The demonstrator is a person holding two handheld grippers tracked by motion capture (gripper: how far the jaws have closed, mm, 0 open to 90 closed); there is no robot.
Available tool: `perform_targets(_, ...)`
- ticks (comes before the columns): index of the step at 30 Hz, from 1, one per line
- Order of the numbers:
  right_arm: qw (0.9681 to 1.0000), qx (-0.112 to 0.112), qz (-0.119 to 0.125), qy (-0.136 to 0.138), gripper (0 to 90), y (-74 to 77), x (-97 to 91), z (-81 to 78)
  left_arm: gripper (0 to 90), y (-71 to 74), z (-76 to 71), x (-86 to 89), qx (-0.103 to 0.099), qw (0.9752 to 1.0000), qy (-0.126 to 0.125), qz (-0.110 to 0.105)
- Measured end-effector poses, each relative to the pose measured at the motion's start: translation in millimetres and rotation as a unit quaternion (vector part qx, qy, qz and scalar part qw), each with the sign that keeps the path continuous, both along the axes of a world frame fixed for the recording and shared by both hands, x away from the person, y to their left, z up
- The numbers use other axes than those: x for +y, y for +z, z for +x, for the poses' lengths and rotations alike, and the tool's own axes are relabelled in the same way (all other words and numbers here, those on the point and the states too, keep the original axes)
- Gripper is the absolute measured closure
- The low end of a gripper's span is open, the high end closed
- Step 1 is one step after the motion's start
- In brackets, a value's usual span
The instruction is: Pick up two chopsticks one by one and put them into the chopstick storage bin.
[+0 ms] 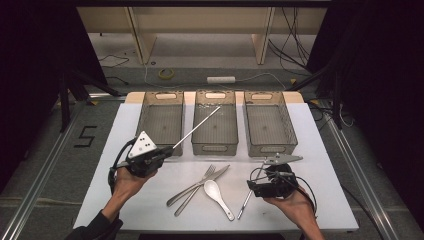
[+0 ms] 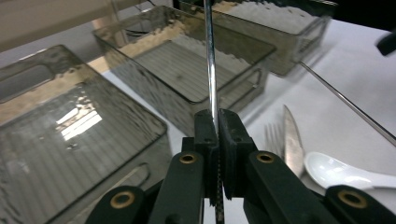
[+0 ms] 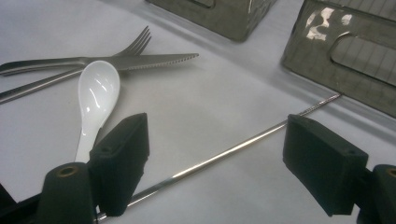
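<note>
1. White board (image 1: 150, 200) on a table is lying under us in the high view, with a grey floor around it; the one piece of writing we are reading is a dark "5" (image 1: 86, 136) marked on the floor at the left. Three clear smoked bins are standing side by side at the far edge: left bin (image 1: 161, 121), middle bin (image 1: 215, 122), right bin (image 1: 268, 125). Our left gripper (image 1: 167, 151) is holding a thin, shiny metal chopstick (image 1: 197, 127) that is slanting up over the middle bin. A second chopstick (image 1: 248, 195) is lying flat on the board just in front of our right gripper (image 1: 260, 189). A fork (image 1: 197, 189), a knife (image 1: 200, 185) and a white spoon (image 1: 217, 196) are lying crossed between the grippers.

2. Looking along the left gripper (image 2: 216, 128) in its own view, we are seeing the jaws clamped tight on the chopstick (image 2: 210, 56), a straight, round, mirror-bright rod that is rising from between the pads, over the bins.

3. Looking along the right gripper (image 3: 215, 158) in its own view, we are seeing the jaws standing wide apart. The second chopstick (image 3: 243, 145) is lying on the board between them, running slantwise toward a bin's foot, its far end finely ridged. Neither pad is pressing on it. The spoon (image 3: 95, 95) is lying just beside the near jaw.
</note>
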State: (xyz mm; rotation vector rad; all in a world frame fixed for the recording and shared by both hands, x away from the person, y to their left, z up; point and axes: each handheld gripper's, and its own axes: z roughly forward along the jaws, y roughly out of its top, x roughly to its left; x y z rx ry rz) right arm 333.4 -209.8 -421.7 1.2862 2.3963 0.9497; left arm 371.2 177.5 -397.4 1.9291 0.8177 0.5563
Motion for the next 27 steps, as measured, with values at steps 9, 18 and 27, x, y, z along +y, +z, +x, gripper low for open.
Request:
perform_targets(9,0.9999,0.007,-0.006,0.007,23.7,-2.8,2.6,-1.0,86.5,-3.0,32.3,14.2,0.006,0.9976,0.069,0.004)
perform_targets(18,0.9999,0.011,-0.010,0.008,23.7,-4.9,2.9,-0.5,86.4,-8.8,57.1,33.1,0.011,0.9907,0.136,0.007)
perform_targets(27,0.9998,0.015,-0.010,0.012,23.8,-6.0,4.8,-0.3,86.4,-20.1,78.5,45.2,0.048,0.9814,0.185,0.014)
